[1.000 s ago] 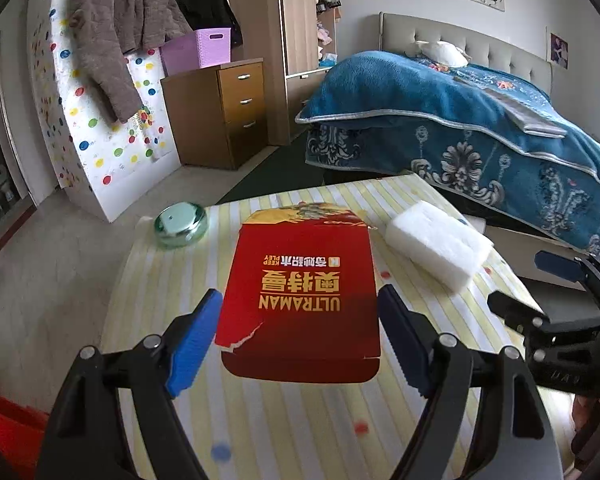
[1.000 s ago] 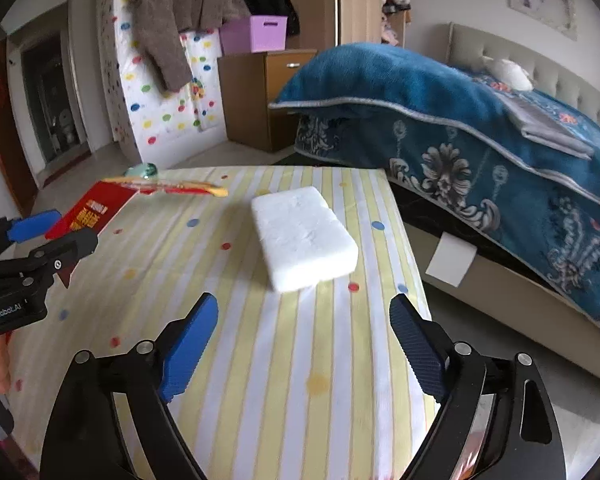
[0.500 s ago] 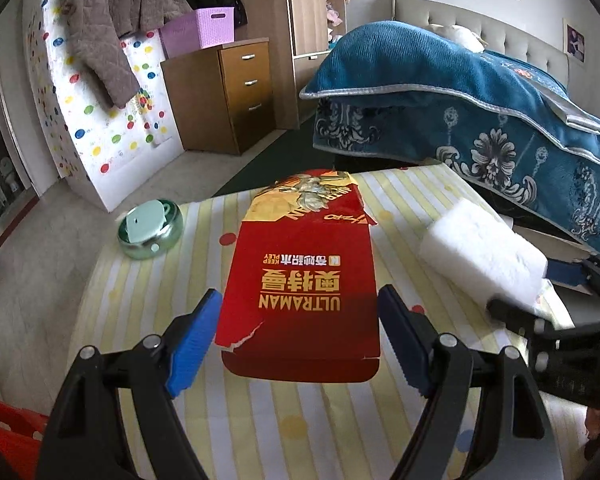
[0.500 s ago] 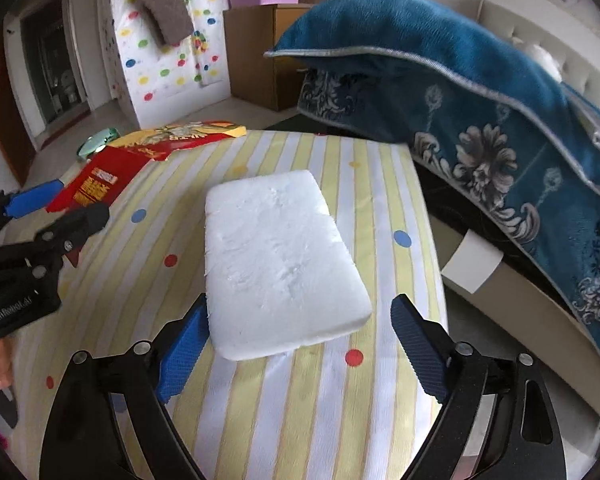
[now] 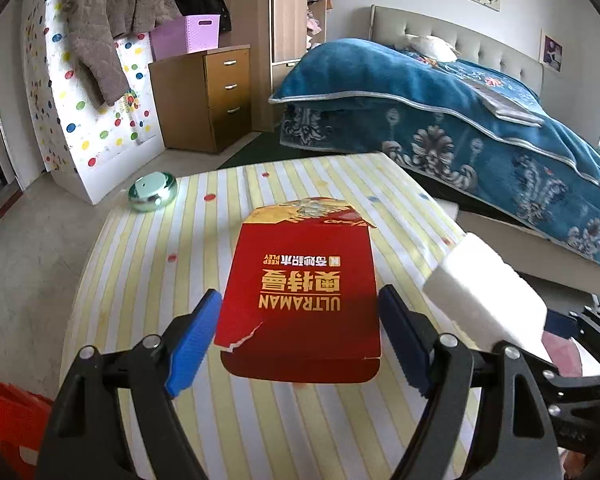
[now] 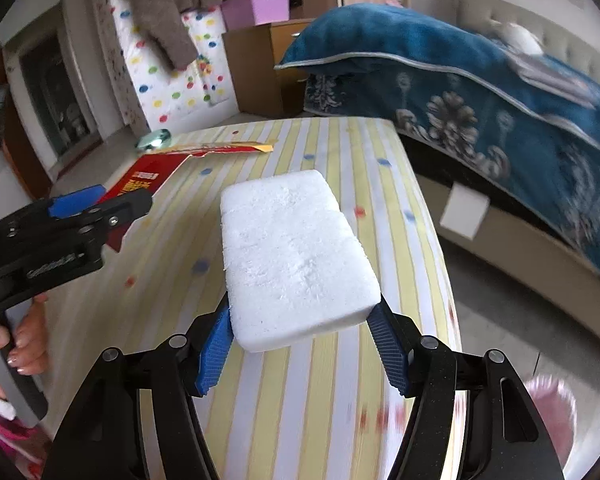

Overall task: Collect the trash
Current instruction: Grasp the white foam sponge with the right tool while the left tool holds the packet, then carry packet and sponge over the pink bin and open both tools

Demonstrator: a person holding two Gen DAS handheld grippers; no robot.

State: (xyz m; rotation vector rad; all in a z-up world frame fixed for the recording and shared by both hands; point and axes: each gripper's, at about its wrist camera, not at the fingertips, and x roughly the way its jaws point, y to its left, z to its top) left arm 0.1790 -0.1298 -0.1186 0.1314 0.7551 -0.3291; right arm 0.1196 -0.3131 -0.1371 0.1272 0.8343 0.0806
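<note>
A flattened red Ultraman box (image 5: 304, 280) sits between the blue pads of my left gripper (image 5: 300, 320), which is shut on its two long edges above the striped table (image 5: 148, 280). In the right wrist view the same box (image 6: 140, 176) shows edge-on beside the left gripper (image 6: 80, 208). A white foam block (image 6: 296, 252) lies between the pads of my right gripper (image 6: 300, 320); its jaws are closing and both pads touch the block's near corners. The block (image 5: 484, 288) appears at the right in the left wrist view.
A round green tin (image 5: 153, 193) rests at the table's far left corner. Something red (image 5: 4, 412) sits low at the left edge. A bed with a blue cover (image 5: 460, 120) runs along the right, and a wooden drawer cabinet (image 5: 208, 100) stands behind. A person's hand (image 6: 24, 340) holds the left gripper.
My right gripper went forward to the foam block and its jaws narrowed onto the block's near end. The left gripper kept the red box and shifted over the table.
</note>
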